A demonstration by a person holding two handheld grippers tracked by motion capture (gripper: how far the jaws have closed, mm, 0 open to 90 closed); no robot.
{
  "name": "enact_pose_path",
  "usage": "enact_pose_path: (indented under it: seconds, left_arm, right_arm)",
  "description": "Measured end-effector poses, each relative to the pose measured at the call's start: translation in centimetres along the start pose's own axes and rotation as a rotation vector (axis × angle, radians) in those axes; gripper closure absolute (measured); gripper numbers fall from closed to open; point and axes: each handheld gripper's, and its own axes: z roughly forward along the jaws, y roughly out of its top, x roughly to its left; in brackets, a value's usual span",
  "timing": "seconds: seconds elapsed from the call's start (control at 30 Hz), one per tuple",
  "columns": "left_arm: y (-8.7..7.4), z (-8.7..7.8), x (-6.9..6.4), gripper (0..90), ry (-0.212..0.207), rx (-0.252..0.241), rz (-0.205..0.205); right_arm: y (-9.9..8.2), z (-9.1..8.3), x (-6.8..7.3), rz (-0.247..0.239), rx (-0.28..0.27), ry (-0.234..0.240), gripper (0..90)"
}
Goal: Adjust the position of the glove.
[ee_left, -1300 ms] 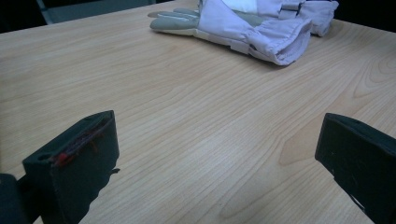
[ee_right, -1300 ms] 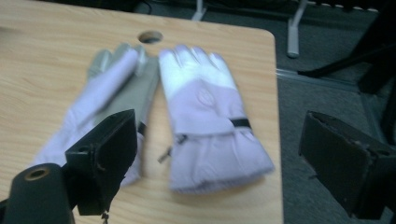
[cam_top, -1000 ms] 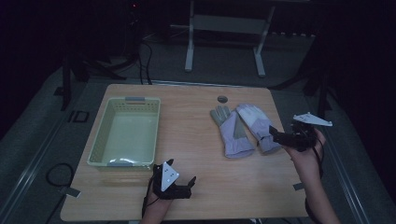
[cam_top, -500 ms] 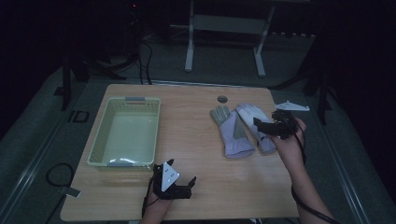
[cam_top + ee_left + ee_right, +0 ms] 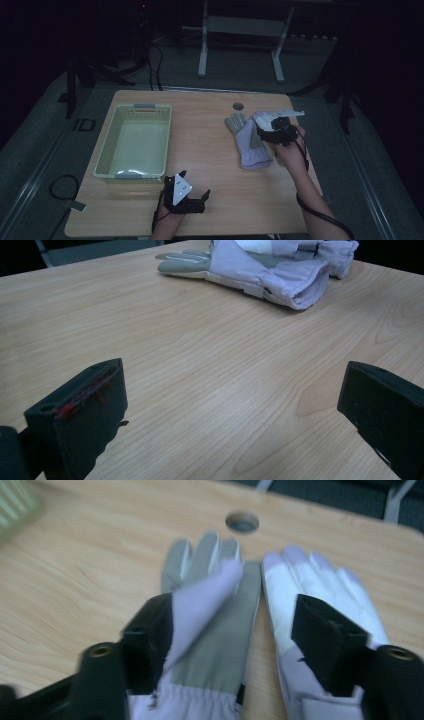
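Observation:
Two lilac and grey gloves lie side by side on the wooden table [image 5: 210, 150], right of centre. The left glove [image 5: 248, 145] [image 5: 220, 630] is grey palm up with a lilac flap folded over it. The right glove [image 5: 263, 119] [image 5: 310, 585] is lilac and white. My right gripper [image 5: 265, 132] [image 5: 235, 645] hovers open just above the gloves' cuffs, one jaw over each glove, with nothing pinched. My left gripper [image 5: 195, 183] [image 5: 230, 405] rests open near the front edge, pointing at the gloves [image 5: 270, 270], nothing between its jaws.
A pale green plastic basket [image 5: 135, 107] stands empty on the left half of the table; its corner [image 5: 15, 497] shows in the right gripper view. A round cable hole [image 5: 238, 106] [image 5: 242, 521] lies just beyond the gloves. Bare wood separates the basket and gloves.
My right gripper has moved from the table's right edge leftward and away from the person, to above the gloves. The left gripper has stayed put.

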Motion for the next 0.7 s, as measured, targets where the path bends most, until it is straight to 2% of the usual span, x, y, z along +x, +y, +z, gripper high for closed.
enact_pose_path:
  seconds: [0.13, 0.37, 0.53, 0.63, 0.7]
  left_arm:
    - [0.0, 0.0, 0.0, 0.0, -0.002, 0.001, 0.001]
    - [0.0, 0.0, 0.1, 0.0, -0.005, 0.001, -0.002]
    - [0.0, 0.0, 0.0, 0.0, -0.002, 0.000, -0.001]
    - [0.0, 0.0, 0.0, 0.0, -0.003, 0.000, -0.001]
    - [0.0, 0.0, 0.0, 0.0, -0.002, 0.000, 0.001]
  right_arm:
    - [-0.5, 1.9, -0.4, 0.033, 0.050, 0.020, 43.7]
    - [-1.2, 4.5, 0.0, 0.023, 0.101, 0.037, 44.8]
    - [-1.5, 6.0, 0.2, 0.036, 0.128, 0.038, 46.5]
    - [-1.8, 6.8, 0.3, 0.032, 0.150, 0.024, 49.3]
    - [-2.2, 7.6, 0.3, 0.033, 0.183, 0.024, 53.4]
